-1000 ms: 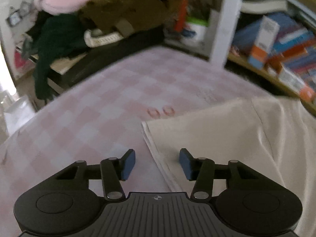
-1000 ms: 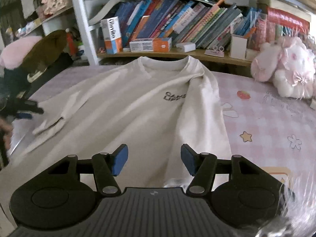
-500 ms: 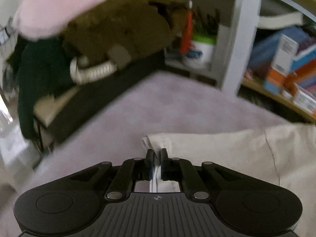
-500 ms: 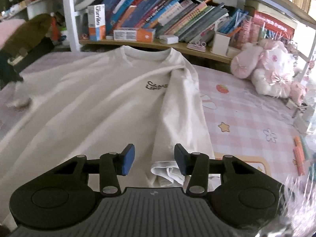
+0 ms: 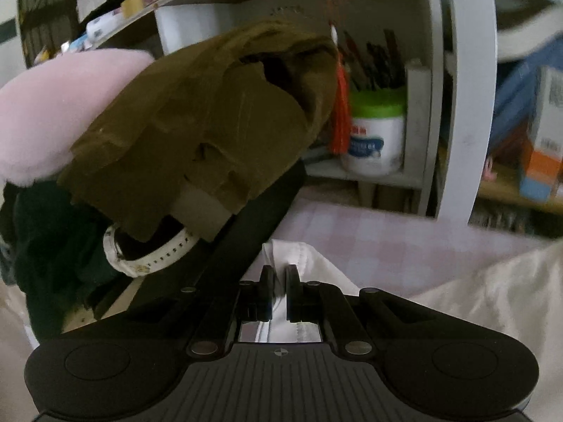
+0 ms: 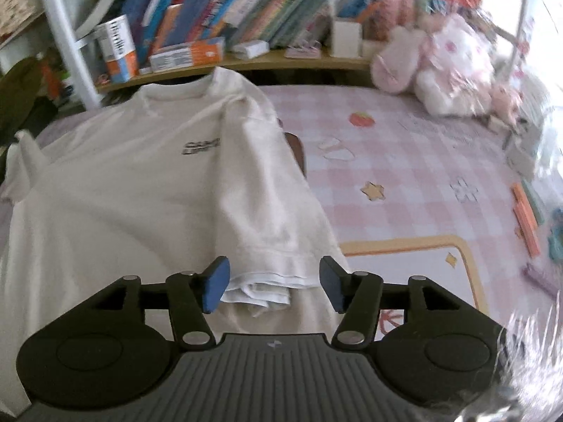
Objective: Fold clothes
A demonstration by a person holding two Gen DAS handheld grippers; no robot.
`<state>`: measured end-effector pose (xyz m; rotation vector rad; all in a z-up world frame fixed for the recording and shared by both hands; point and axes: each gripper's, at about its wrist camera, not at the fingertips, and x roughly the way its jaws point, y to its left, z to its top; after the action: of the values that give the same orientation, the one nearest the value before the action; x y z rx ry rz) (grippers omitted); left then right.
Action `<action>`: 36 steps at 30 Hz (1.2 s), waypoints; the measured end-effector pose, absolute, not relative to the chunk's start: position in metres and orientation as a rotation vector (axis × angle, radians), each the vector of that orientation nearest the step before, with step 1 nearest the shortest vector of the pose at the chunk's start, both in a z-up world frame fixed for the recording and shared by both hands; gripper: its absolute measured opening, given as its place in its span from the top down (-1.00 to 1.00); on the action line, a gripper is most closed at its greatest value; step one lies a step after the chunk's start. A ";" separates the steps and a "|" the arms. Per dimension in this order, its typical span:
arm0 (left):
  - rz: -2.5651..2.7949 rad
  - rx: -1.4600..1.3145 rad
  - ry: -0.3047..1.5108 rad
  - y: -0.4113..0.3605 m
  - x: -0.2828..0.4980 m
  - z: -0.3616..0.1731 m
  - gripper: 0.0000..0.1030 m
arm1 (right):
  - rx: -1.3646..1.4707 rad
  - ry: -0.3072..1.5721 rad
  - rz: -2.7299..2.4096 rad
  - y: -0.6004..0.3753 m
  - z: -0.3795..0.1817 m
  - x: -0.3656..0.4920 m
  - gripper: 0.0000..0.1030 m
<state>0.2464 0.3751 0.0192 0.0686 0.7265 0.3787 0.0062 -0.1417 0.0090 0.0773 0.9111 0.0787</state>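
Since half a second ago, the left gripper (image 5: 278, 276) has lifted the shirt (image 6: 140, 190) cuff (image 5: 299, 256), jaws still pinched on it, nearer the brown garment (image 5: 197, 119) pile. On the shelf (image 5: 352, 172) behind stands a green-lidded tub (image 5: 376, 133), contents unseen. Rightward, the shirt lies flat on the pink checked bed (image 6: 404, 176), one sleeve (image 6: 267, 211) folded in. Above that sleeve's end the right gripper (image 6: 274, 283) hovers, jaws wide. Books (image 6: 228, 7) fill the shelf beyond.
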 end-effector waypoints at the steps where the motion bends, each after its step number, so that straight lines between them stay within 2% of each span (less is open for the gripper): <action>1: 0.379 0.072 0.754 0.376 0.245 0.016 0.73 | 0.091 0.925 0.072 -0.145 0.007 0.008 -0.08; 5: 0.351 0.074 0.778 0.371 0.218 0.016 0.70 | 0.136 0.948 0.055 -0.160 -0.001 0.014 -0.08; 10: 0.181 0.016 0.696 0.332 0.129 0.030 0.68 | 0.225 0.950 -0.010 -0.178 -0.010 0.025 -0.07; 13: 0.043 -0.002 0.712 0.289 0.075 0.027 0.68 | 0.263 0.972 -0.033 -0.185 -0.020 0.033 0.02; 15: -0.039 0.007 0.733 0.258 0.043 0.024 0.68 | 0.291 0.996 -0.038 -0.190 -0.027 0.039 0.18; 17: -0.078 0.028 0.753 0.233 0.020 0.021 0.68 | 0.306 1.004 -0.025 -0.194 -0.031 0.040 0.25; 19: -0.078 0.037 0.774 0.219 0.009 0.019 0.67 | 0.301 1.005 0.011 -0.196 -0.032 0.041 0.46; 20: -0.078 0.042 0.784 0.212 0.003 0.017 0.66 | 0.299 1.011 0.041 -0.196 -0.033 0.042 0.73; 21: -0.078 0.046 0.794 0.205 -0.002 0.016 0.66 | 0.288 1.015 0.068 -0.195 -0.034 0.043 0.75; 24: -0.077 0.060 0.825 0.184 -0.019 0.012 0.66 | 0.209 1.024 0.166 -0.197 -0.029 0.048 0.89; 30: -0.051 0.088 0.875 0.157 -0.043 0.007 0.66 | -0.164 0.912 0.141 -0.236 -0.012 0.084 0.89; 33: -0.020 0.077 0.904 0.154 -0.048 0.005 0.64 | -0.433 0.877 0.074 -0.254 -0.026 0.115 0.90; 36: 0.011 0.060 0.914 0.152 -0.051 0.006 0.55 | -0.534 0.877 0.016 -0.275 -0.041 0.144 0.90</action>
<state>-0.0514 0.1516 0.0062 0.0602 0.9137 0.0111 0.1445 -0.2747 -0.0407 -0.5335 0.8775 0.0164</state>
